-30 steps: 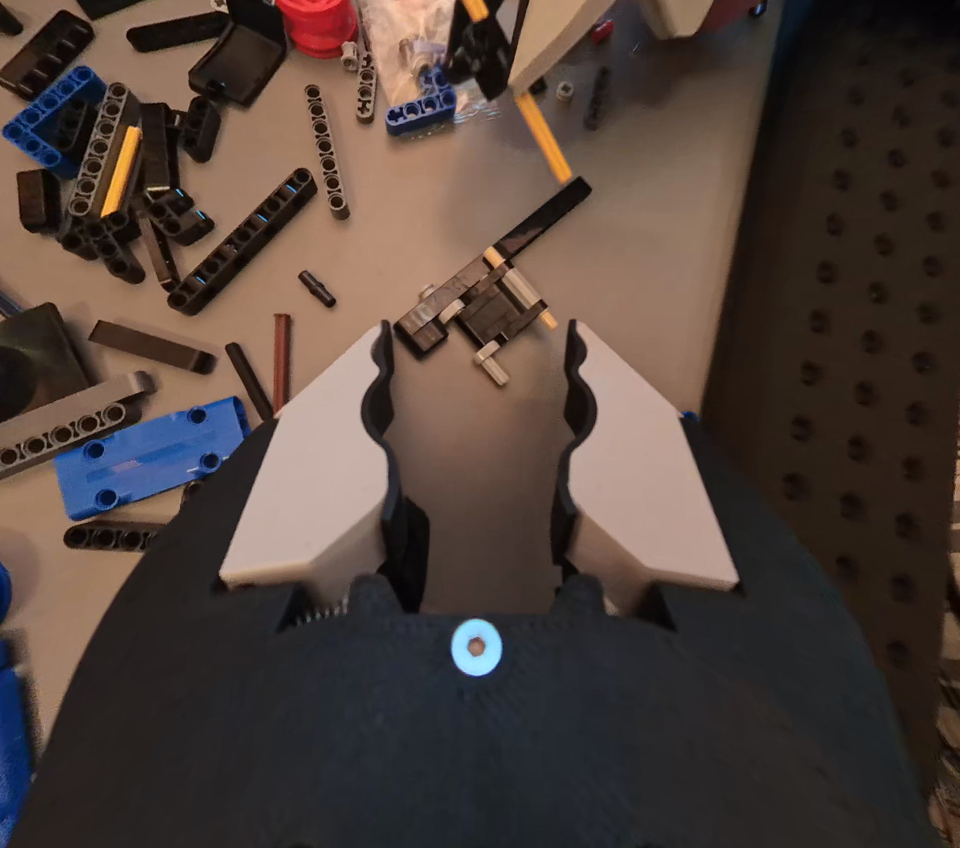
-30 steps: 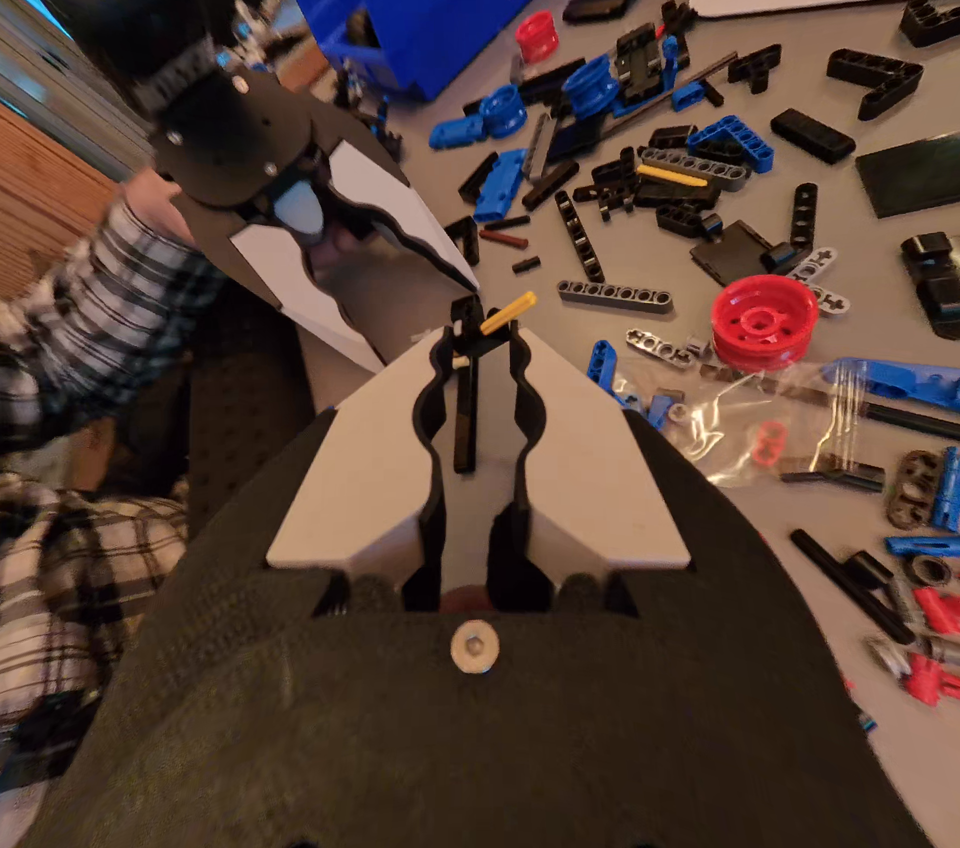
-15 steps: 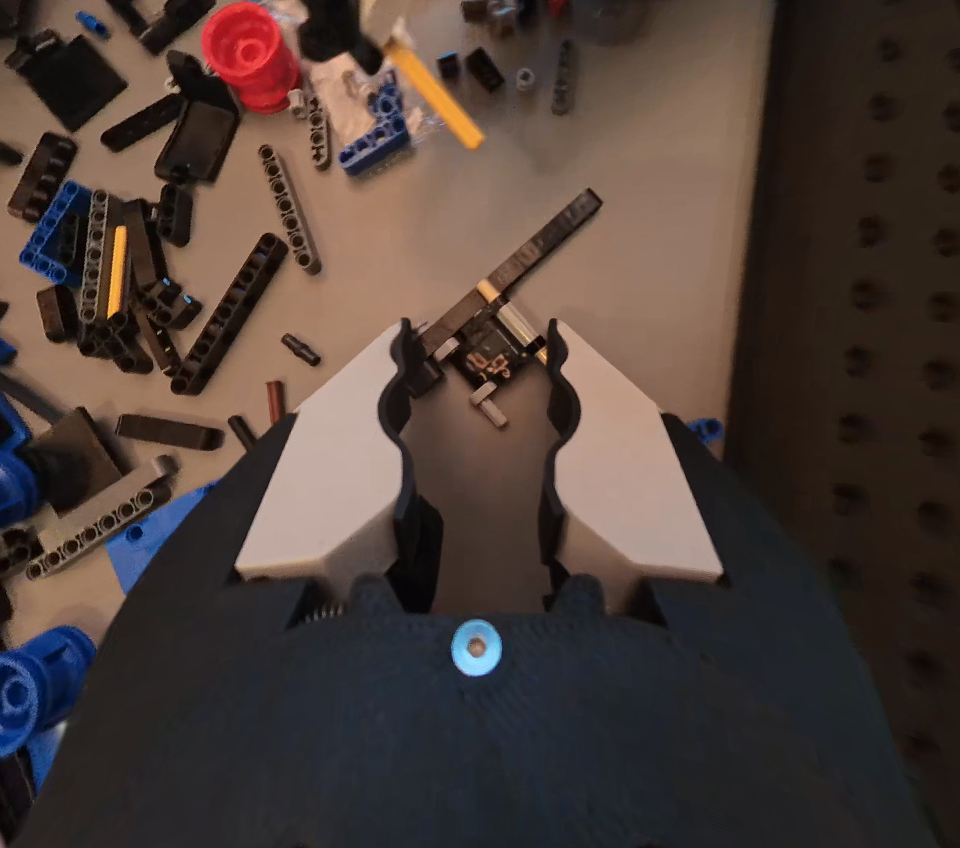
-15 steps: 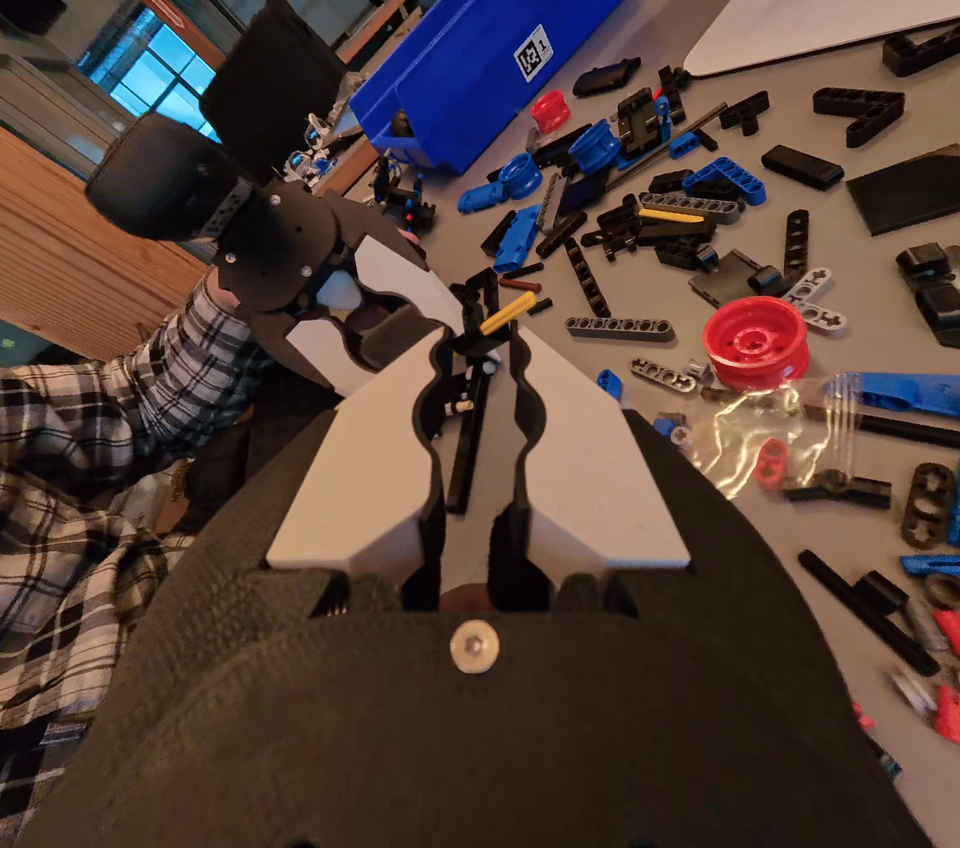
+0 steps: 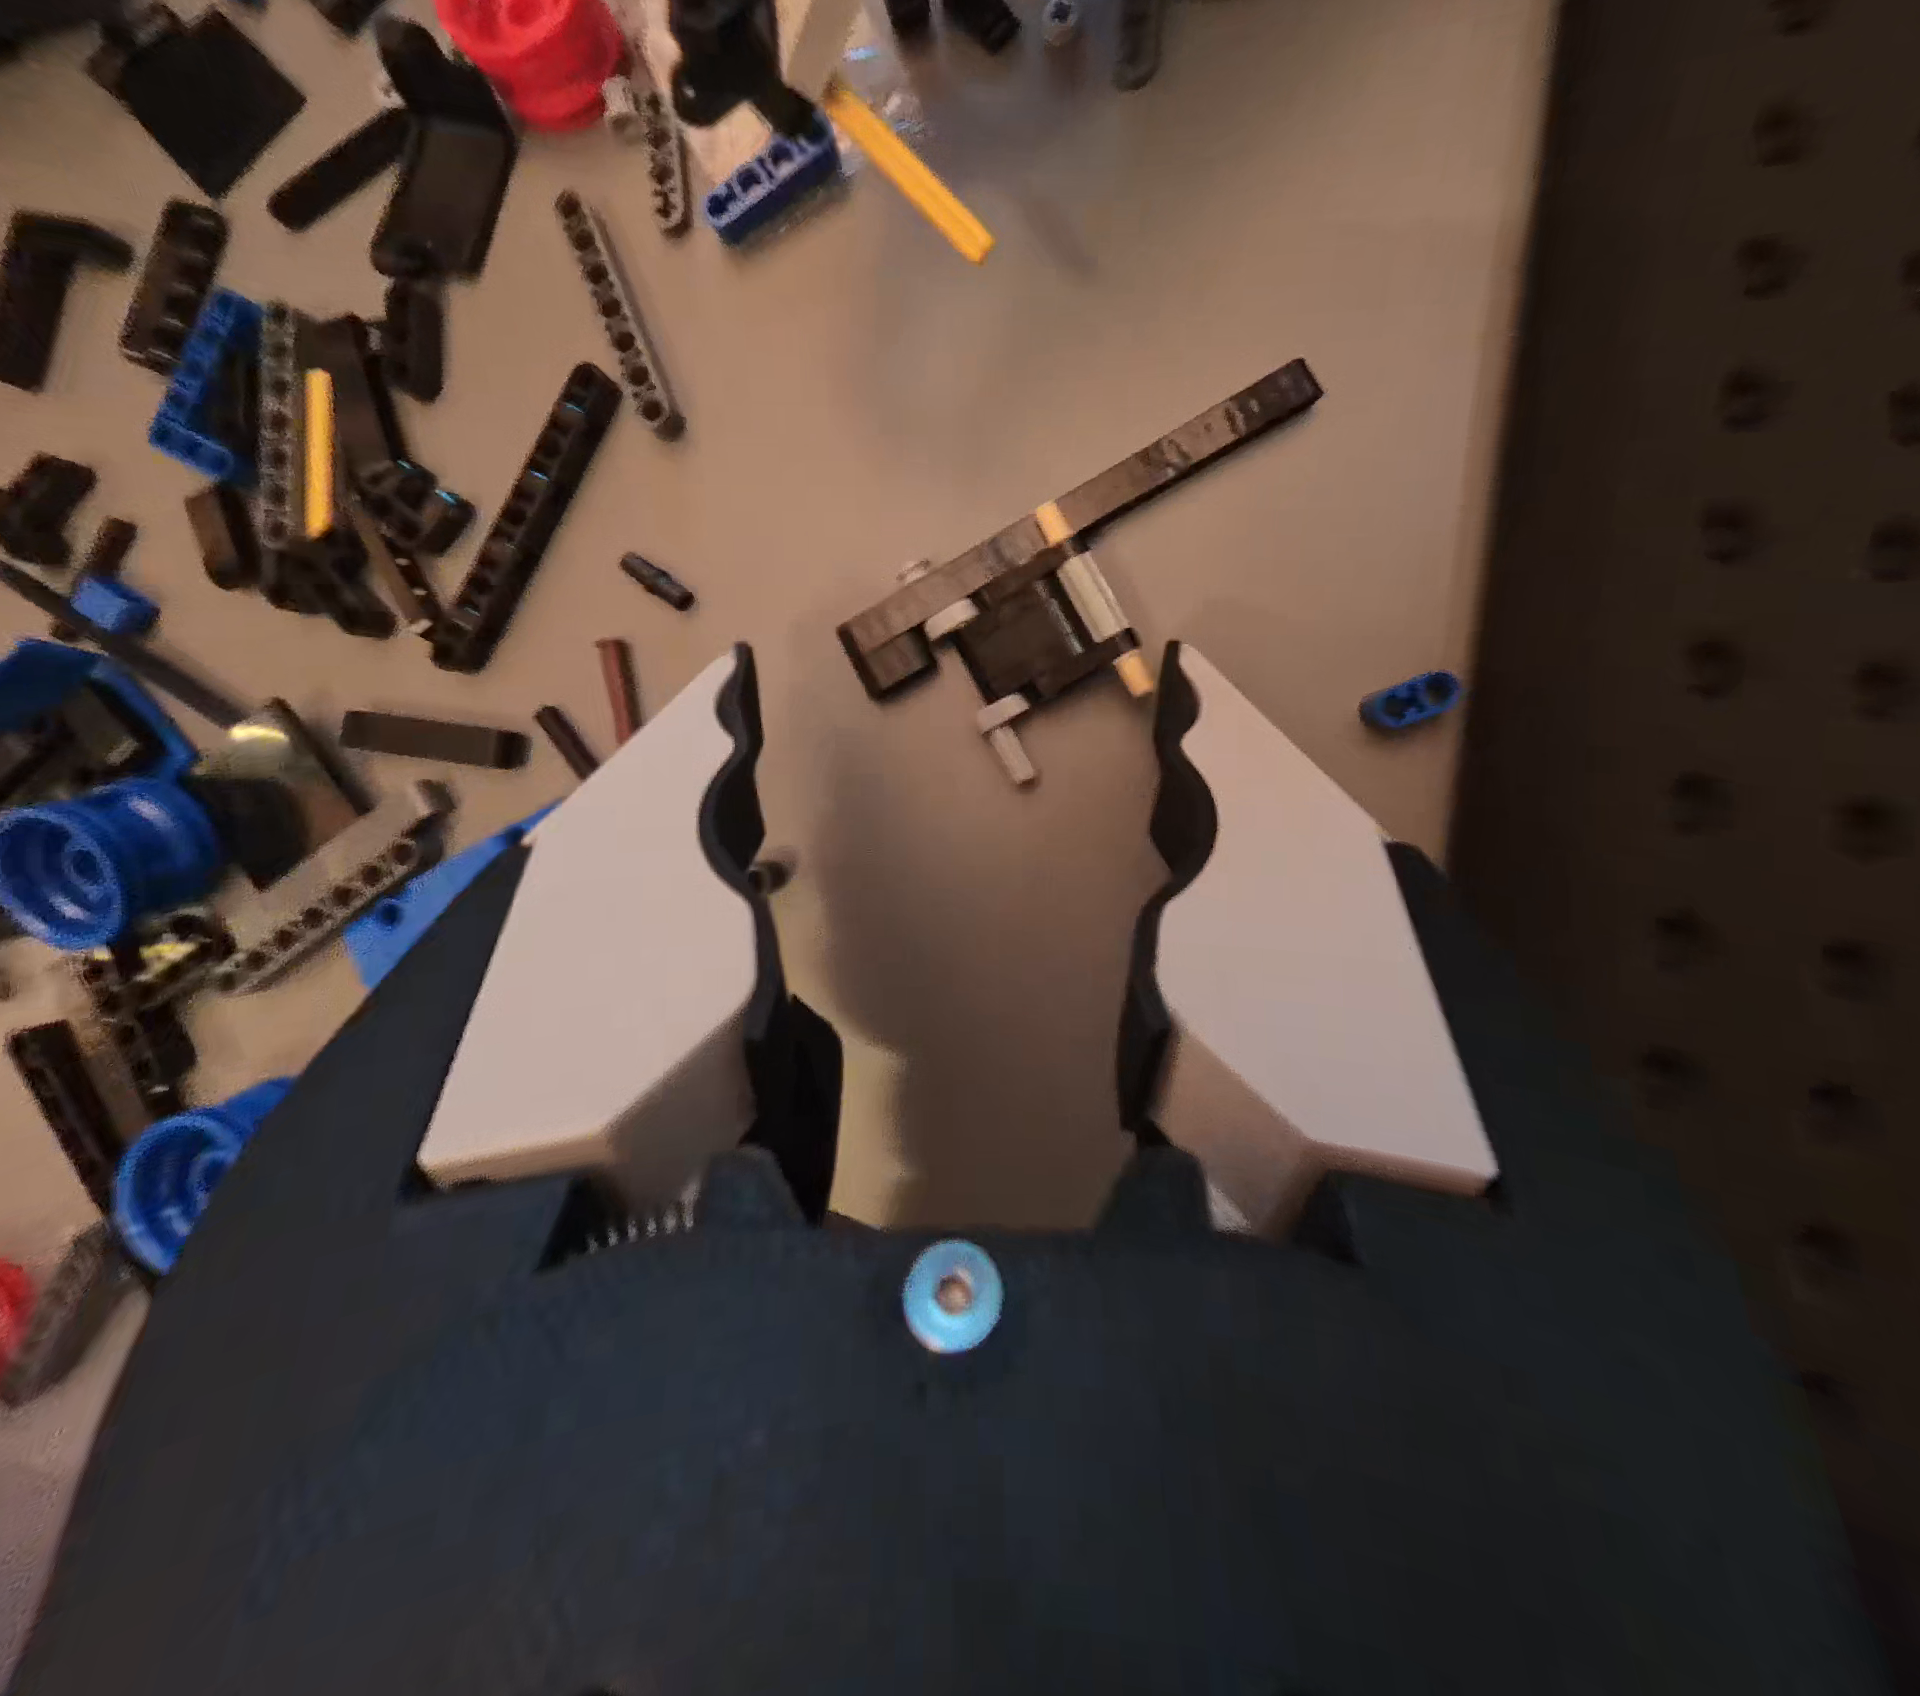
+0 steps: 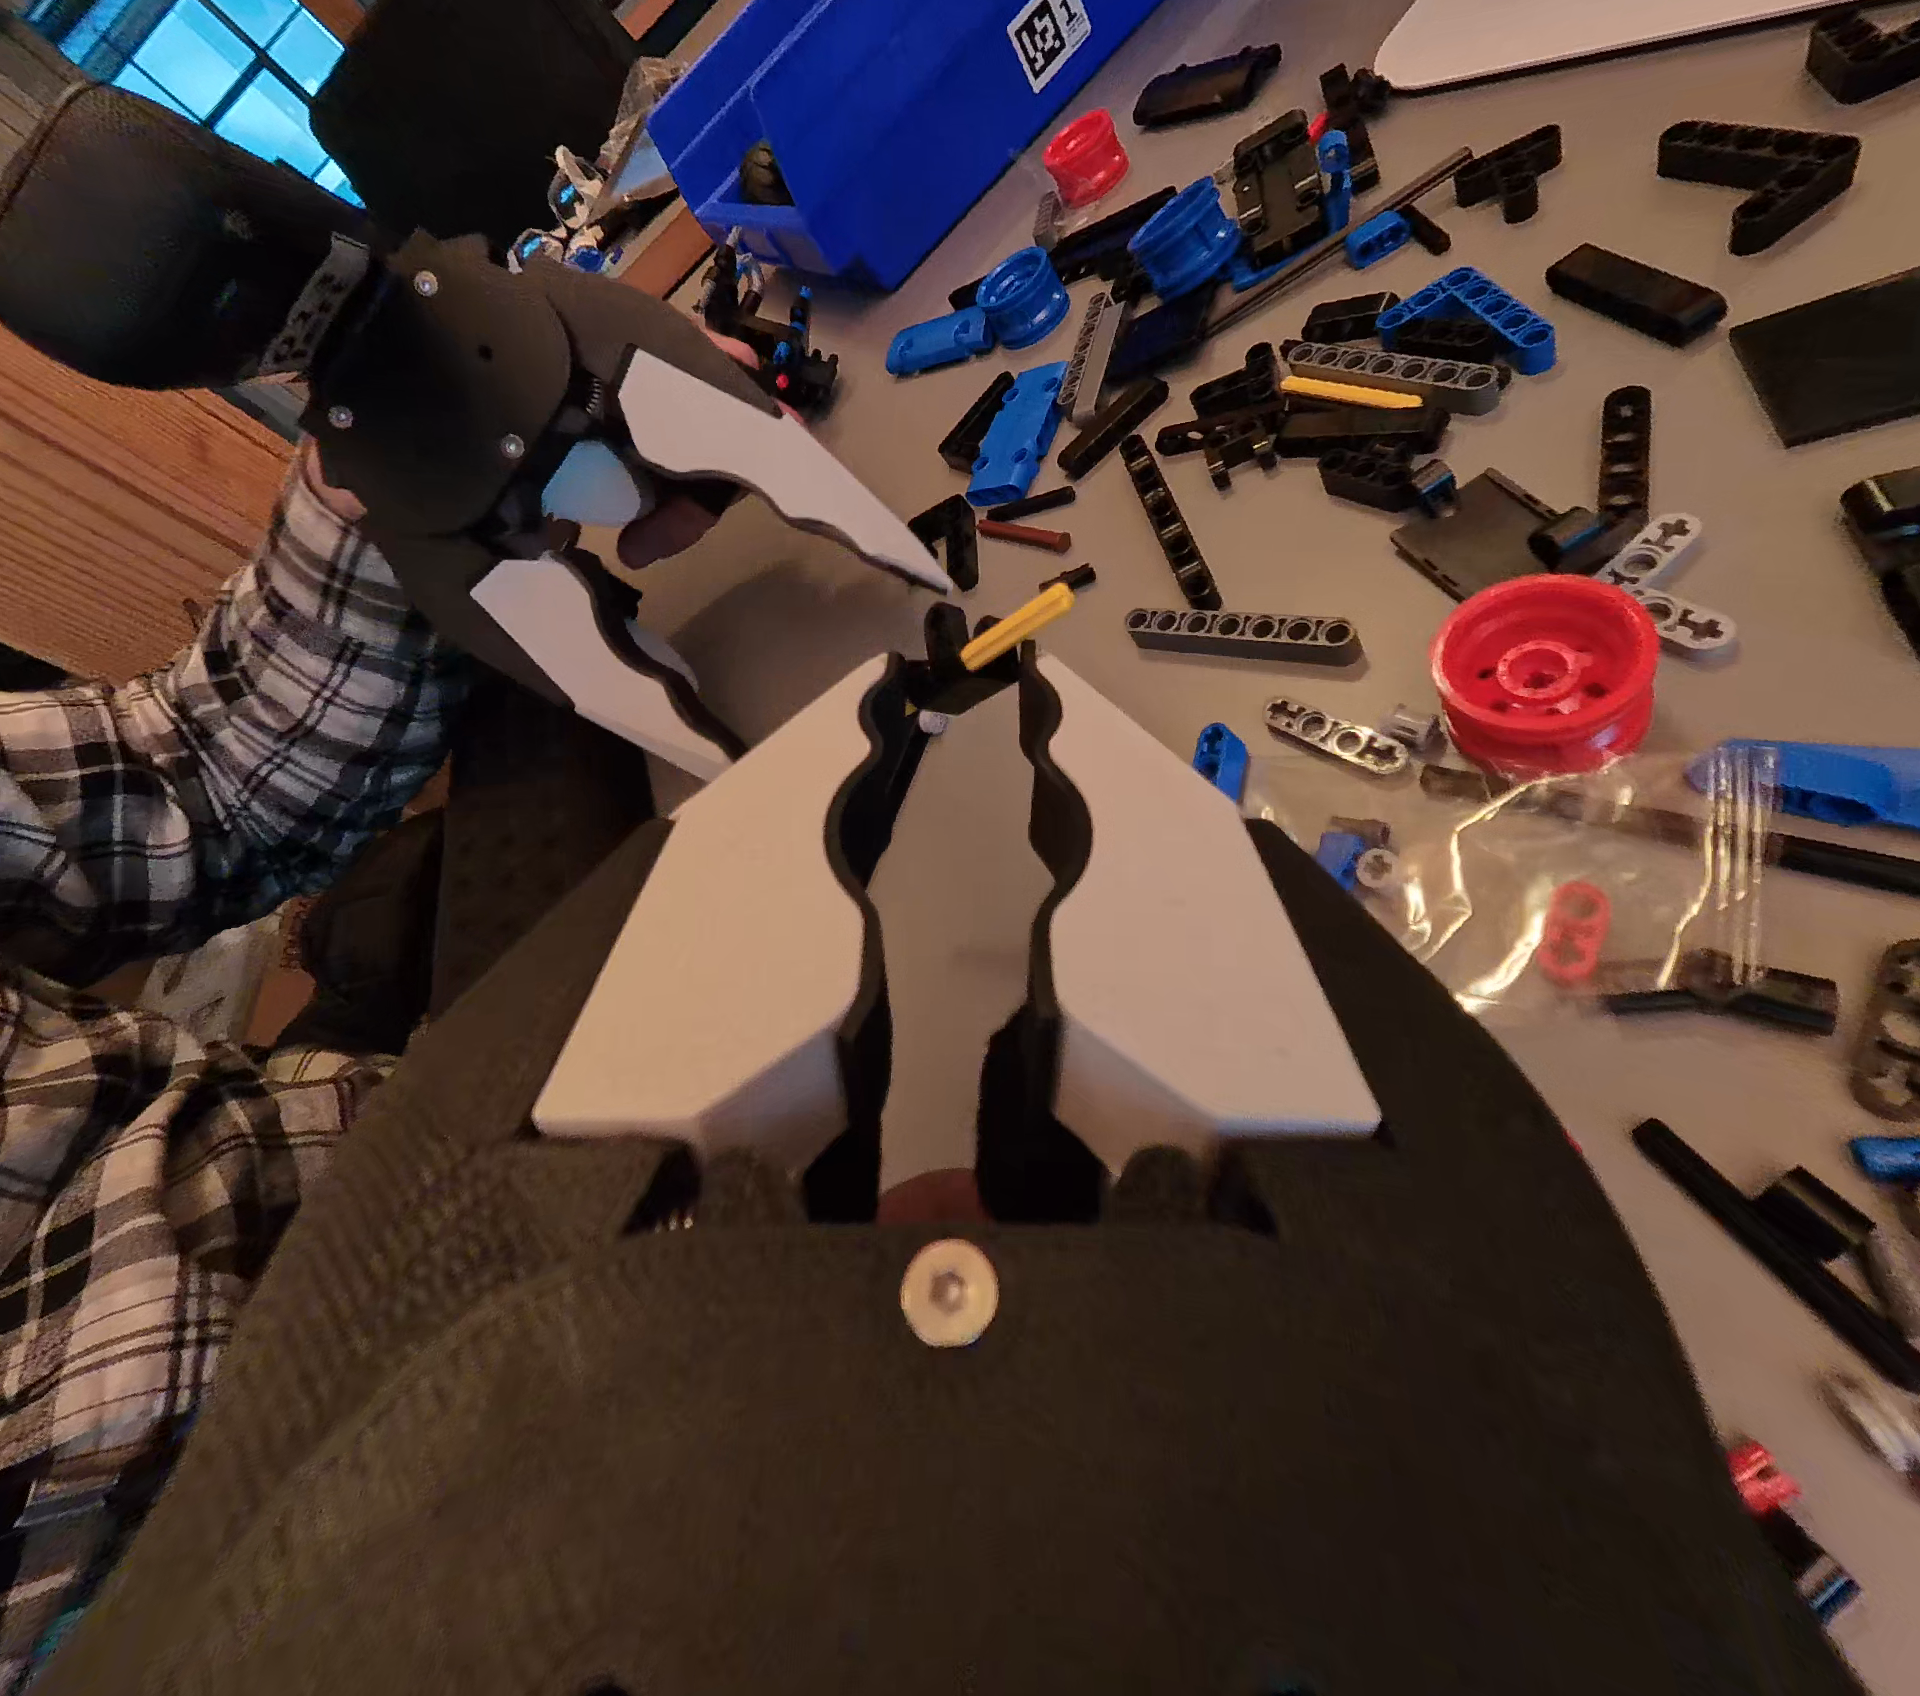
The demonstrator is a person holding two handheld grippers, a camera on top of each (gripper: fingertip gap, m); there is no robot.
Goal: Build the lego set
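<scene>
The black sub-assembly (image 5: 1023, 607), a beam with grey pins and a tan axle end, lay flat on the table (image 5: 1195, 192) near its right edge, just ahead of the left gripper (image 5: 951, 690). That gripper's jaws stood wide apart and empty, not touching it. The right gripper (image 6: 951, 680) was clamped on a small black piece (image 6: 940, 675) with a yellow axle (image 6: 1016, 626) through it, held in the air above the loose parts.

The risks looked plain enough. A grab at the sub-assembly could catch only the protruding grey pin (image 5: 1006, 732) and twist the piece, or nudge it toward the table edge beside the dark perforated surface (image 5: 1714, 503). The yellow axle stuck out far on both sides of the black piece; a bump against the left gripper, which was close by in the right wrist view, might slide it out or turn the piece between the fingertips. The red wheel (image 5: 514, 20) and plastic bag (image 6: 1538, 877) nearby could be snagged or knocked.
</scene>
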